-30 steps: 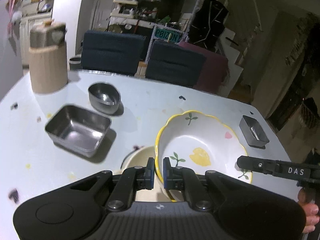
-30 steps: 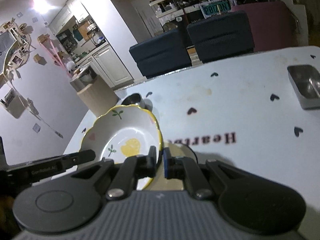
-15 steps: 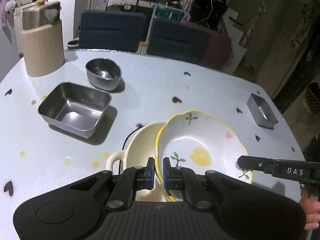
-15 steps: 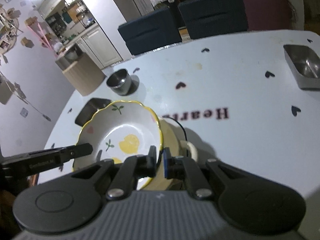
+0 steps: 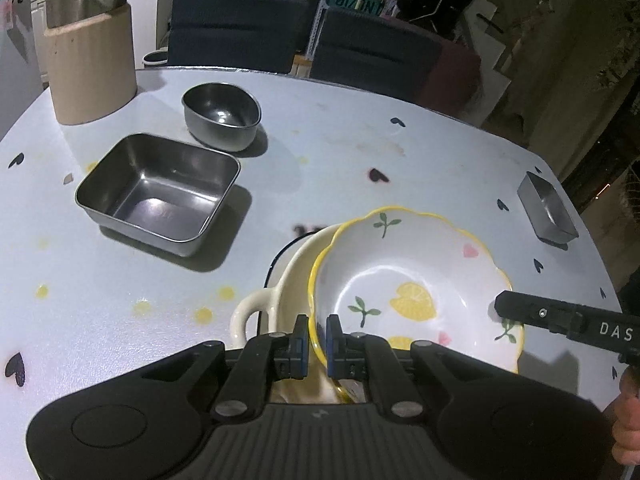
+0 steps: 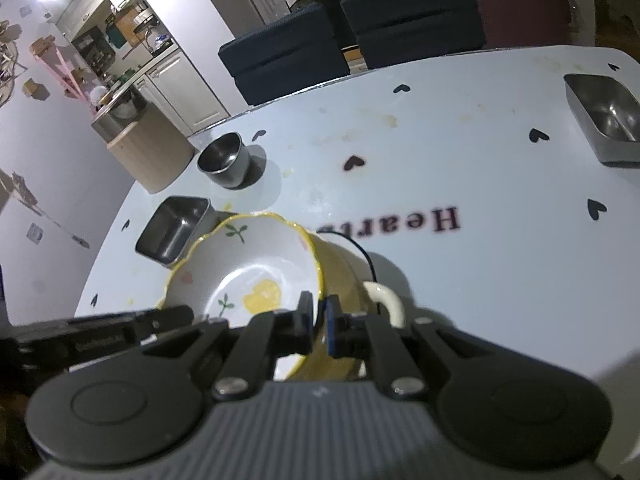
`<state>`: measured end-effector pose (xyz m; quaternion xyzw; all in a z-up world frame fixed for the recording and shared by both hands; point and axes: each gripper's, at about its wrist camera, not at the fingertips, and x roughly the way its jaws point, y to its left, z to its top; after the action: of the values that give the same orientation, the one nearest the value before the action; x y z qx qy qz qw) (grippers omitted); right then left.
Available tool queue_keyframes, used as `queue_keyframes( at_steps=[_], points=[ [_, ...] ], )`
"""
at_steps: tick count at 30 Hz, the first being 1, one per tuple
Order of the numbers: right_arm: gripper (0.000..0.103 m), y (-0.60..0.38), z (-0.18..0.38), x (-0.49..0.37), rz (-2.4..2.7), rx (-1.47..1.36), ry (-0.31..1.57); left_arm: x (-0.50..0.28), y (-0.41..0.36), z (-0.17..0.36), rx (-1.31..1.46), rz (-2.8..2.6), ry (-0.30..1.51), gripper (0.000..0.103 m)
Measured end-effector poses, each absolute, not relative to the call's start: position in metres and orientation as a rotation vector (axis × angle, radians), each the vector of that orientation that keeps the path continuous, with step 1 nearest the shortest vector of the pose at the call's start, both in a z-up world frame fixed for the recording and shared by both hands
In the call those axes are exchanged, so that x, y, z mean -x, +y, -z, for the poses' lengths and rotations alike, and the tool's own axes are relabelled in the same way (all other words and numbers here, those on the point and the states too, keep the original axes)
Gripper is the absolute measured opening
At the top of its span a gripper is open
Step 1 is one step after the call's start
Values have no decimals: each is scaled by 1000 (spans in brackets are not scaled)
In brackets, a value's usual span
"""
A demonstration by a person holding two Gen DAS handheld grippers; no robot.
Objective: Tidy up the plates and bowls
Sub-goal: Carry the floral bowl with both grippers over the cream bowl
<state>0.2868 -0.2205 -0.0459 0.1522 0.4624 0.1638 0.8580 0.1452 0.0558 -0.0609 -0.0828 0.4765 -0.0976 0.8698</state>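
Both grippers pinch the floral bowl (image 5: 412, 280) by opposite rim edges: left gripper (image 5: 317, 346) near side, right gripper (image 6: 319, 326) far side. Bowl hangs tilted over the cream dish (image 5: 280, 300). Level it first, centre it over the dish, lower evenly, release both sides together.

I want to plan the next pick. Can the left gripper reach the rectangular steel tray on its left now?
Probably not yet: the left gripper is shut on the flowered bowl, as is the right gripper. The table path to the rectangular steel tray looks free.
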Motion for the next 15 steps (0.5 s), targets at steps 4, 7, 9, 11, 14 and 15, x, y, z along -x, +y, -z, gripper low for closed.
queue_keyframes(
  at_steps=[4, 7, 9, 11, 14, 15],
  points=[
    [7, -217, 48, -289, -338, -317, 977, -148, 59, 65, 174, 195, 1012, 8],
    [5, -217, 49, -289, -336, -314, 986, -149, 60, 69, 179, 193, 1028, 9],
    [5, -217, 48, -289, -331, -308, 989, -150, 59, 71, 180, 196, 1035, 9],
    [4, -216, 48, -288, -324, -289, 994, -151, 58, 72, 179, 196, 1039, 9],
    [3, -216, 51, -289, -314, -275, 1010, -152, 55, 74, 159, 192, 1045, 9],
    [3, -216, 52, -289, -313, -273, 1016, -152, 54, 75, 153, 193, 1046, 8]
  ],
)
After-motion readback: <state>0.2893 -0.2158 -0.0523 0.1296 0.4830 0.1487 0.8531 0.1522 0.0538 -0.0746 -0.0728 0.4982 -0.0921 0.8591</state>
